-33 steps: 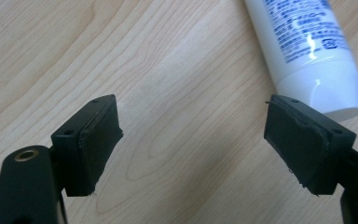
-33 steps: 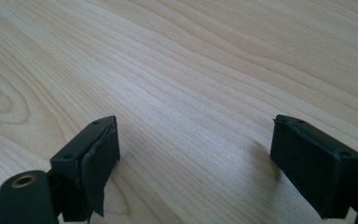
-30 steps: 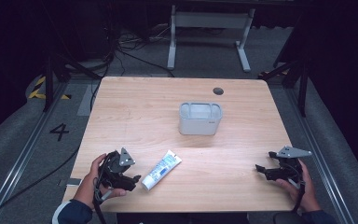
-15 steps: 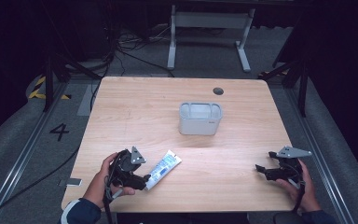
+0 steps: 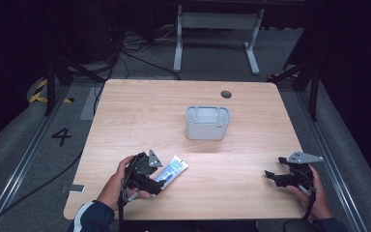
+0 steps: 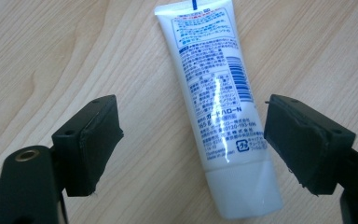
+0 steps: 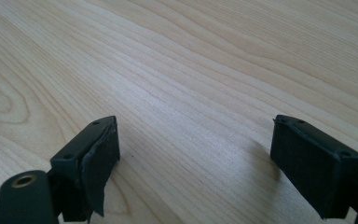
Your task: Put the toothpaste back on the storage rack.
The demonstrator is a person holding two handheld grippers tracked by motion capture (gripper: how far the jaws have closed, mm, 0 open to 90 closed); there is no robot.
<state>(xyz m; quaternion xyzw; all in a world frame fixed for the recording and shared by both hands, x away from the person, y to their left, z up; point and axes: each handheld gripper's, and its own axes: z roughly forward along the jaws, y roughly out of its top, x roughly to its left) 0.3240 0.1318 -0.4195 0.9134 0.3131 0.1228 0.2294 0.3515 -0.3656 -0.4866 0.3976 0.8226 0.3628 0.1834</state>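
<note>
While the white tube (image 6: 219,107) with blue print lies flat on the tabletop (image 5: 140,121) near its front edge, your left gripper (image 5: 150,175) sits over its capped end. Seen from the left gripper view, the fingers (image 6: 91,144) are spread wide, one on each side of the tube, neither touching it. Behind the tube, near the tabletop's middle, stands a grey rectangular bin (image 5: 207,123), well apart from both grippers. Your right gripper (image 5: 276,178) rests at the front right corner, its fingers (image 7: 313,161) released, with bare wood between them.
</note>
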